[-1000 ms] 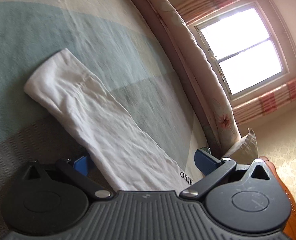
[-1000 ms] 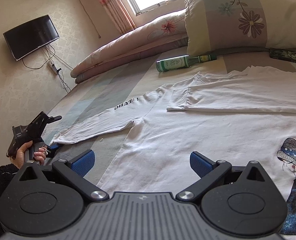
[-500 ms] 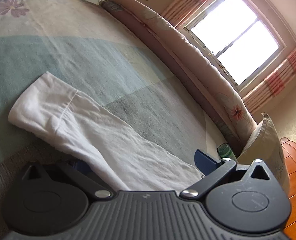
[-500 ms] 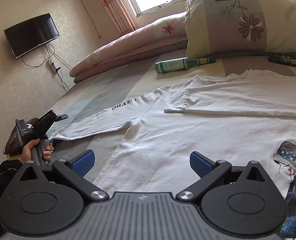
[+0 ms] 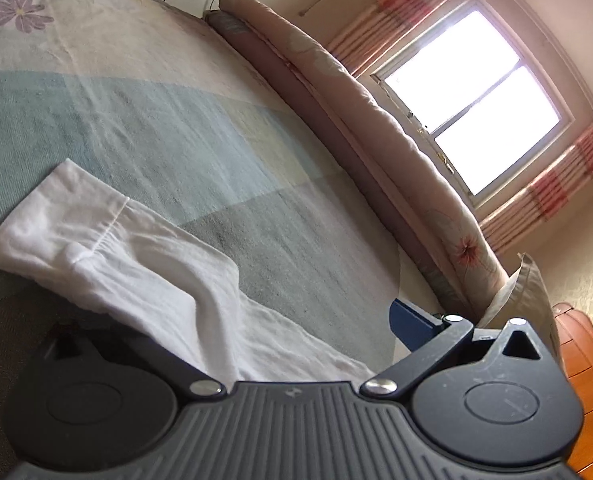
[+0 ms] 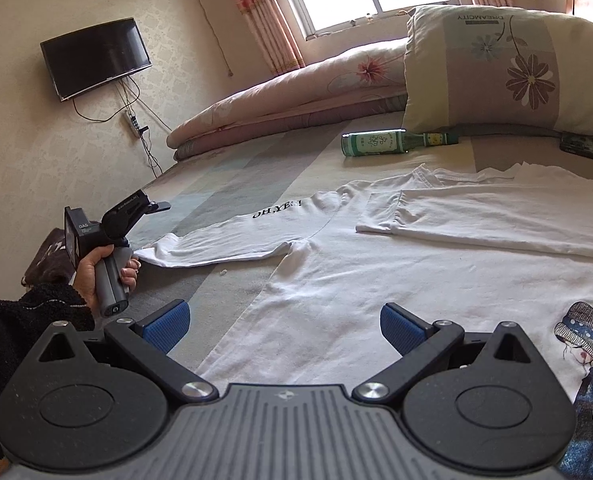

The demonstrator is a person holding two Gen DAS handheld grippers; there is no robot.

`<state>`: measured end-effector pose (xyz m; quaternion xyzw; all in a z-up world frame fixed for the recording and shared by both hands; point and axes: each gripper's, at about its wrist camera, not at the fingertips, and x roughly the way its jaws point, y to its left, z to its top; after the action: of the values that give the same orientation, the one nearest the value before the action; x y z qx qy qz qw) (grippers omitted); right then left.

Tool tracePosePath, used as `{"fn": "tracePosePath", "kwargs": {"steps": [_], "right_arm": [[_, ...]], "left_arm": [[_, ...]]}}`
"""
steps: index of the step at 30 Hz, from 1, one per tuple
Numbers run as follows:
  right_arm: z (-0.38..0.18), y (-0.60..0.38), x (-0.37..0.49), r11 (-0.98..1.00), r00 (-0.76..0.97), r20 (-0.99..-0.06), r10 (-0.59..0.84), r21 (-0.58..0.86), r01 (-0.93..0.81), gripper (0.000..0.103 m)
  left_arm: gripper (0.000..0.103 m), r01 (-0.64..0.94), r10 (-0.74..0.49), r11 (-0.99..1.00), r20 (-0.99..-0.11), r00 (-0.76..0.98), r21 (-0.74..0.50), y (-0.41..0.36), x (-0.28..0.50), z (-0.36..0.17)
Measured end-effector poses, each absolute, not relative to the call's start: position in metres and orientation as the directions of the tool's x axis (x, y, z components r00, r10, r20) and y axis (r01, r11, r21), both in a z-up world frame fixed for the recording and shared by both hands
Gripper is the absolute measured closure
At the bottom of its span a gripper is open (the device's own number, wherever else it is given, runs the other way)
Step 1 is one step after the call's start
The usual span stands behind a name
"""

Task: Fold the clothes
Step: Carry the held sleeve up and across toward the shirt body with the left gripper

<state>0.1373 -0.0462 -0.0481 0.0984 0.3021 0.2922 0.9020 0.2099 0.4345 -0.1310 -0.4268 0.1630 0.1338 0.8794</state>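
Our left claw (image 5: 256, 344) is open over the sleeve (image 5: 108, 248), whose cuff end humps up off the bed (image 5: 176, 132). The white shirt (image 6: 376, 280) lies spread flat on the bed, its other sleeve folded across it. Our right claw (image 6: 282, 322) hangs open above the shirt's body.

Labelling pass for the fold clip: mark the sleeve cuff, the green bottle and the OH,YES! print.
sleeve cuff (image 5: 52, 216), left wrist view, on the flat hem band.
green bottle (image 6: 376, 143), right wrist view, on its label.
OH,YES! print (image 6: 277, 211), right wrist view, mid-lettering on the sleeve.
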Motion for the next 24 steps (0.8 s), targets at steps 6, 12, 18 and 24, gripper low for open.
{"fn": "tracePosePath", "kwargs": {"steps": [6, 12, 18, 24], "right_arm": [[-0.047, -0.042, 0.136, 0.813, 0.612, -0.539, 0.579, 0.325, -0.483, 0.000], [-0.052, -0.030, 0.126, 0.821, 0.561, -0.628, 0.539, 0.243, -0.517, 0.000], [-0.054, -0.032, 0.119, 0.838, 0.548, -0.673, 0.497, 0.206, -0.506, 0.000], [-0.054, -0.041, 0.108, 0.833, 0.528, -0.696, 0.487, 0.188, -0.519, 0.000]], "left_arm": [[0.001, -0.328, 0.082, 0.650, -0.366, 0.927, -0.685, 0.424, 0.204, -0.105], [0.001, -0.314, 0.082, 0.681, -0.357, 0.930, -0.661, 0.411, 0.205, -0.087], [0.001, -0.293, 0.070, 0.704, -0.347, 0.935, -0.647, 0.394, 0.208, -0.068], [0.001, -0.272, 0.059, 0.726, -0.337, 0.940, -0.632, 0.376, 0.212, -0.048]]}}
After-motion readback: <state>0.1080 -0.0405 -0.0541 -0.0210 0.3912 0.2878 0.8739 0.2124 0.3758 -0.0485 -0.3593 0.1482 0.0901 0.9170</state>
